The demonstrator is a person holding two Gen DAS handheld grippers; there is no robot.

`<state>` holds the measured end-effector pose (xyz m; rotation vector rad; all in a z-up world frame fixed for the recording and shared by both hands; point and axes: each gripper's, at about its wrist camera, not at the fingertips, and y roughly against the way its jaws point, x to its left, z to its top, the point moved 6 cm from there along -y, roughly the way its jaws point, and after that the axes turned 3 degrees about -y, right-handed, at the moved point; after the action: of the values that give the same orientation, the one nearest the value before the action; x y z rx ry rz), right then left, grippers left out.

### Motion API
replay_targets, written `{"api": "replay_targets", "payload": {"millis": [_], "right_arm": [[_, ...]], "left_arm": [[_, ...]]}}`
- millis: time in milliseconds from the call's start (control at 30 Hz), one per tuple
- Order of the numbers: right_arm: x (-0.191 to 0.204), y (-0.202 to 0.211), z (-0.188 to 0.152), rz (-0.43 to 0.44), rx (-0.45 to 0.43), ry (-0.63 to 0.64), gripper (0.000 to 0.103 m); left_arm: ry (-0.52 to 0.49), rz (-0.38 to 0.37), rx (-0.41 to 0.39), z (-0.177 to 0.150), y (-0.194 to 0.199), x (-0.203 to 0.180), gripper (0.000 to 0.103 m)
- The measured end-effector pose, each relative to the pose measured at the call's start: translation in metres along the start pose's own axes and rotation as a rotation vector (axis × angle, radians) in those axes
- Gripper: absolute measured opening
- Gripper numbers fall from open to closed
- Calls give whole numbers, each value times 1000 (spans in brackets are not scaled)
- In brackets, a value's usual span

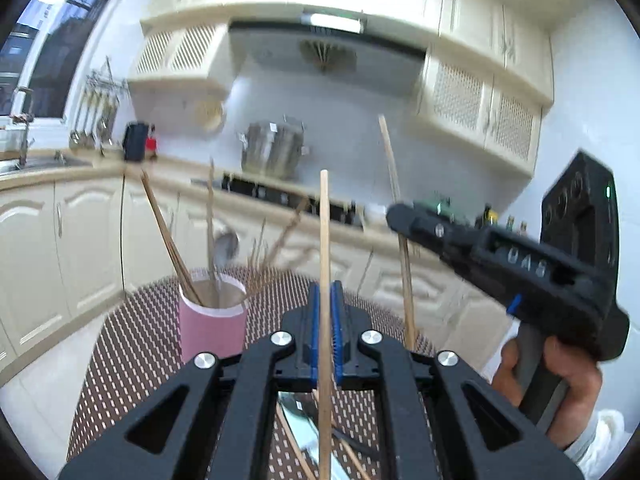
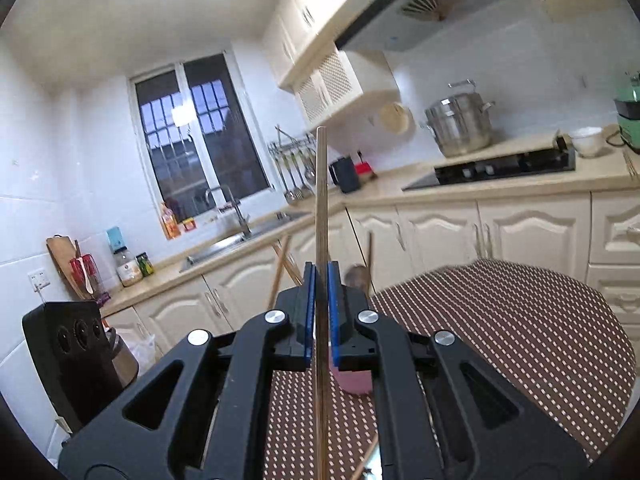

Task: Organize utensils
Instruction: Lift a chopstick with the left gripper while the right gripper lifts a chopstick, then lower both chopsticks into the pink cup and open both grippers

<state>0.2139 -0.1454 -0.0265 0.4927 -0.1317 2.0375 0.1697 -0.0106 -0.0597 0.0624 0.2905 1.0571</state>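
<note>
both grippers were mid-carry at this point. the left gripper (image 1: 325, 312) had its blue pads pressed against a pale chopstick (image 1: 325, 216), held upright with the lower end trailing toward the camera. the right gripper (image 2: 320, 300) was likewise clamped on a second chopstick (image 2: 321, 184), also standing near vertical. the pink cup (image 1: 212, 320) sat on the dotted counter (image 1: 132, 360), to the left of and beyond the left gripper, already holding several chopsticks and a spoon (image 1: 226, 246) leaning outward.

to do this step well, each chopstick probably wanted to be tipped tip-down over the cup mouth and let go only once its end was inside the rim, one gripper at a time, since the two were close together.

the sticks fanning out of the cup could catch an incoming one, and the light cup might tip. more chopsticks and a shiny knife (image 1: 298, 412) lay on the counter under the left gripper. a steel pot (image 2: 460, 124) stood far off by the stove.
</note>
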Motion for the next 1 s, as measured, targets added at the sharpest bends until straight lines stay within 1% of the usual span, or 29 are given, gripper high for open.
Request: {"api": "replay_targets", "payload": {"millis": [200,333,433,533,600,733,1000], "right_arm": [[20,-22,7,39,-53,19,7],[31,-46,5,65,-65,40,7],[34,-68,0,92,-54,40,7],[31,-88,-9,101,-26,47,7],[29,-97,-14,89,-25,72,7],[16,-111,-9,60,-60,70,7],[4,-135,3,37,-108,88,7]], "left_arm": [[20,50,-161,30,5,14,6],[27,79,-234,45,-3,25,6],[55,94,-271,56,-10,42,6],[84,105,-292,61,-20,63,6],[102,113,-298,63,-28,74,6],[134,117,-318,65,-45,90,6],[135,136,-358,66,-79,104,6]]}}
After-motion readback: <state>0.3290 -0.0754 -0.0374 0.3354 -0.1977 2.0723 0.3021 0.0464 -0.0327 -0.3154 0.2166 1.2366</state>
